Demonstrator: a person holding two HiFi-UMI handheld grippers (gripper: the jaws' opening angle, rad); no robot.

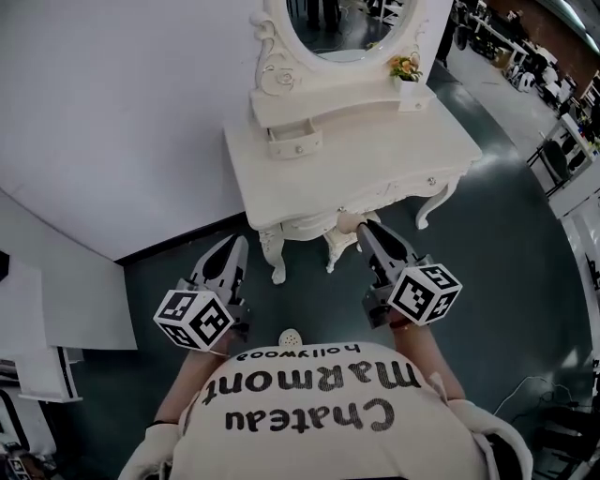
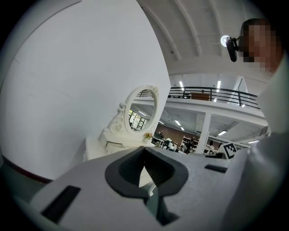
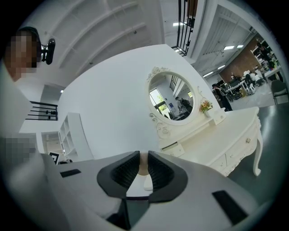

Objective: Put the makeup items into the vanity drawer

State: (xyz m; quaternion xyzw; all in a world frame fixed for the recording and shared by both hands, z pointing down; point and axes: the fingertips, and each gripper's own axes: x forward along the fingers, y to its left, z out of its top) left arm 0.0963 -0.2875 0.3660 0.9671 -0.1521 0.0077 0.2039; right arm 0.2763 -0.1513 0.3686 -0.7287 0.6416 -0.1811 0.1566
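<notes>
The white vanity (image 1: 375, 159) stands ahead against the wall, with an oval mirror (image 1: 347, 23) and a small shut drawer (image 1: 295, 142) on its raised shelf. Both grippers are level in front of it, short of its front edge. My right gripper (image 1: 364, 228) is shut on a small beige-and-white makeup item (image 3: 143, 173), which pokes out at the jaw tips (image 1: 349, 223). My left gripper (image 1: 236, 246) has its tips together with nothing between them. The left gripper view shows the vanity (image 2: 97, 146) beyond the closed jaws (image 2: 144, 151). In the right gripper view the vanity (image 3: 226, 131) lies ahead to the right.
A small pot of flowers (image 1: 405, 67) sits on the shelf's right end. A curved white wall (image 1: 112, 112) runs behind and to the left, with a white panel (image 1: 66, 300) on the floor. Desks and chairs (image 1: 562, 141) stand far right. The floor is dark.
</notes>
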